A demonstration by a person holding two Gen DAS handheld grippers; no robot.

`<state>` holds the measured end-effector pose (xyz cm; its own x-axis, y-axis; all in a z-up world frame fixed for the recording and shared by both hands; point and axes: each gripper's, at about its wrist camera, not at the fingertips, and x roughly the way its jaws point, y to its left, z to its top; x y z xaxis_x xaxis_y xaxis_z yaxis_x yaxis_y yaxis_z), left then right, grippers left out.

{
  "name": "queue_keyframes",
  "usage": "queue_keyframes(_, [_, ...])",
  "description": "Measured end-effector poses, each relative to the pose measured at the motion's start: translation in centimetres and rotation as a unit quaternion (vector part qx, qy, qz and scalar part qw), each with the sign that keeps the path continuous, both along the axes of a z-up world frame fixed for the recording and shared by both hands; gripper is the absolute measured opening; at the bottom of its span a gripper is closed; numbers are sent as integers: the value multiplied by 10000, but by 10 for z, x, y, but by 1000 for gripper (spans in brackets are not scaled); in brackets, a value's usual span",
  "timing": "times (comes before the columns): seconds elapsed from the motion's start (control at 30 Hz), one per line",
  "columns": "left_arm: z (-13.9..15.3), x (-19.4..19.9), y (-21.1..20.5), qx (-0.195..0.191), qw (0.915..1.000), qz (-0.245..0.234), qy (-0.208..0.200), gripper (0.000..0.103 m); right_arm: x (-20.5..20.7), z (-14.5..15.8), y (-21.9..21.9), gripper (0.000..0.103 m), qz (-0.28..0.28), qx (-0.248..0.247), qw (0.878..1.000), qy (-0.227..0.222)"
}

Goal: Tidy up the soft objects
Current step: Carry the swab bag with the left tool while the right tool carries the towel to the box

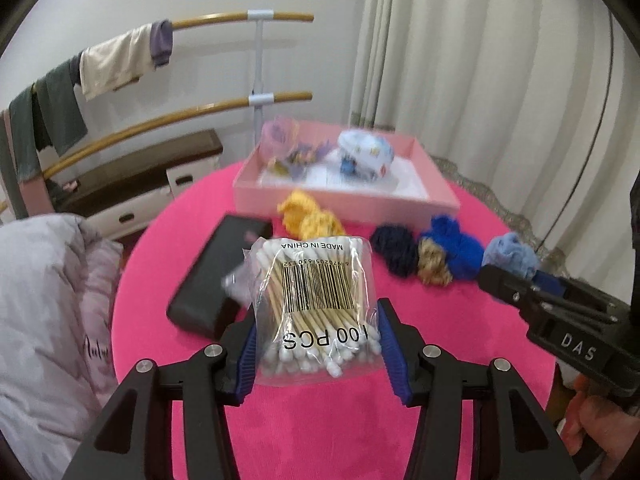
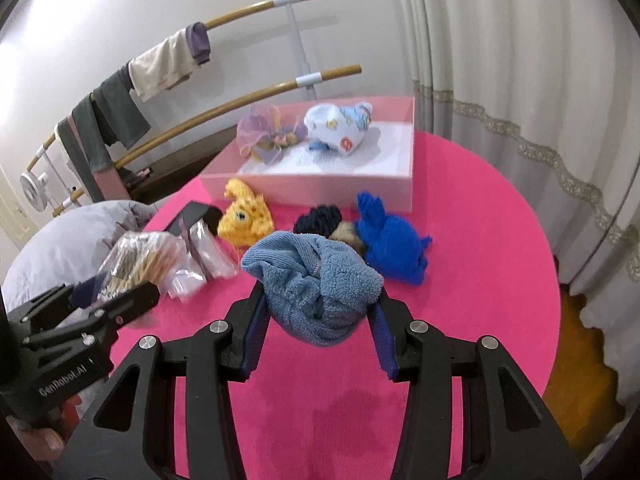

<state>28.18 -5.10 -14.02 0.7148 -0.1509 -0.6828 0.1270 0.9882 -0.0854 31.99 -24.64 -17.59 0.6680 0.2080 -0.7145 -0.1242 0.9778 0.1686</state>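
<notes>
Left hand-held gripper [image 1: 316,344] is pointing steeply down and forward over the pink-covered desk [image 1: 460,360], its blue pads clamping a clear bag of cotton swabs [image 1: 316,292] by the near end; the bag is hanging clear of the cloth. Right hand-held gripper [image 2: 320,320] is angled down likewise, jaws narrowed on a light blue fleece cloth [image 2: 316,284], which is bulging up between the pads. The two are working side by side; a bare hand [image 1: 592,420] is showing under the right tool at the frame's right edge.

On the desk beyond: yellow knit piece [image 2: 244,220], navy knit piece [image 2: 320,216], royal blue knit piece [image 2: 392,244], and a black case [image 1: 220,272] at left. The pink box [image 2: 320,188] at the far side is holding a printed white cloth [image 2: 340,128] and a pastel organza bundle [image 2: 260,132].
</notes>
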Motion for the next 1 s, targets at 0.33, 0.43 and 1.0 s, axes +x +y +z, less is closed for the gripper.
queue_keyframes(0.33, [37,26,1,-53,9991,-5,-425,49,33,43,1,43,66,-88,9989,-447])
queue_keyframes(0.43, [40,41,2,-67,9990,11,-447,49,49,52,1,43,48,-113,9985,-524])
queue_keyframes(1.0, [35,164,-21,14,9988,66,-494,49,147,59,-18,43,-83,-173,9990,-403])
